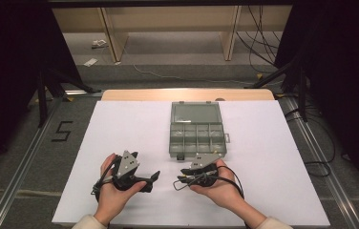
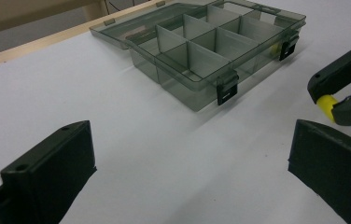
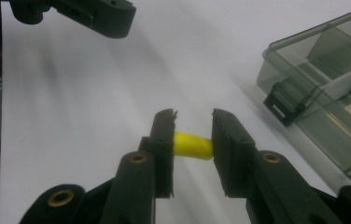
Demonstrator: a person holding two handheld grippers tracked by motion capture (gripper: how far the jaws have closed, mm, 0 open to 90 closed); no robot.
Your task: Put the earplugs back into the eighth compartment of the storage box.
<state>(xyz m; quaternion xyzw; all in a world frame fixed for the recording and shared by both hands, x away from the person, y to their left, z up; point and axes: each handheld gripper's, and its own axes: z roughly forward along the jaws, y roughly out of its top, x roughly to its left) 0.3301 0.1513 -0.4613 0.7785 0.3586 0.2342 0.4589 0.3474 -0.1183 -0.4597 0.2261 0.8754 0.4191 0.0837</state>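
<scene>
The small yellow piece point(image 3: 192, 145) sits pinched between the right gripper point(image 3: 193, 135) jaws, just short of the open compartment box point(image 1: 196, 136) — carried, not yet dropped in. The left gripper point(image 2: 187, 154) gapes wide, empty, over the white table point(image 1: 120, 129).

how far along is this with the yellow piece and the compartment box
Done: the compartment box lies open on the white table, and the right tongs are shut on a small yellow piece. In hand: that piece is held short of the box. Left: setting it into a compartment. The left tongs are open, holding nothing.
</scene>
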